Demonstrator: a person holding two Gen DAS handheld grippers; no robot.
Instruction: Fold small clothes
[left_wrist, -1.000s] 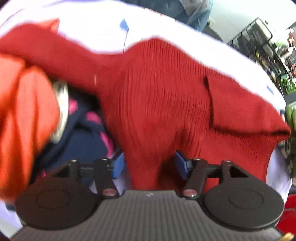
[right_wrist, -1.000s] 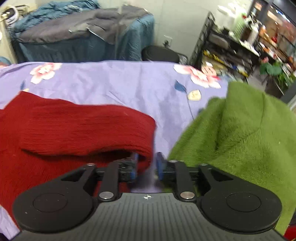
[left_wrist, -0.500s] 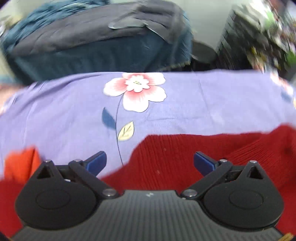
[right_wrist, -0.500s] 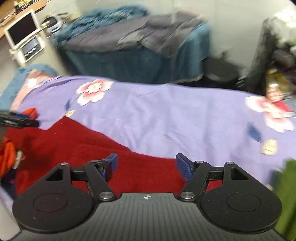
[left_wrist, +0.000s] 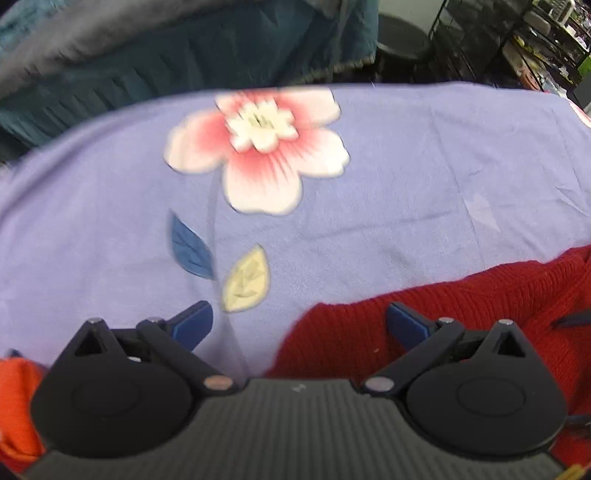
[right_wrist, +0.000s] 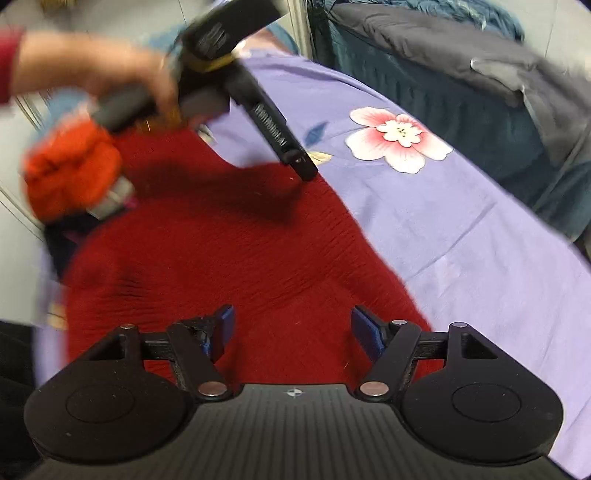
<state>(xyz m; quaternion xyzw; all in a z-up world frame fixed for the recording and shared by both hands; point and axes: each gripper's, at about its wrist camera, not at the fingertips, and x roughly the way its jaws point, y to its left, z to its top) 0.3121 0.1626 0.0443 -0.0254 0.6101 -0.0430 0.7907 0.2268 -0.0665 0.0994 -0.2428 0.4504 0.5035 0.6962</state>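
A dark red knit sweater lies spread on the purple flowered sheet. My right gripper is open and empty just above the sweater's near part. My left gripper is open and empty over the sweater's edge and the bare sheet. In the right wrist view the left gripper reaches in from the upper left, held by a hand, its tip over the sweater's far edge.
An orange garment lies bunched at the sweater's left, over dark blue and pink clothes. It shows at the lower left of the left wrist view. A teal and grey covered piece of furniture stands behind the sheet. A dark rack stands at the right.
Both grippers have let go of the red sweater and opened. The right one swung left, away from the green garment, and now looks over the spread sweater. The left one lifted toward the sheet.
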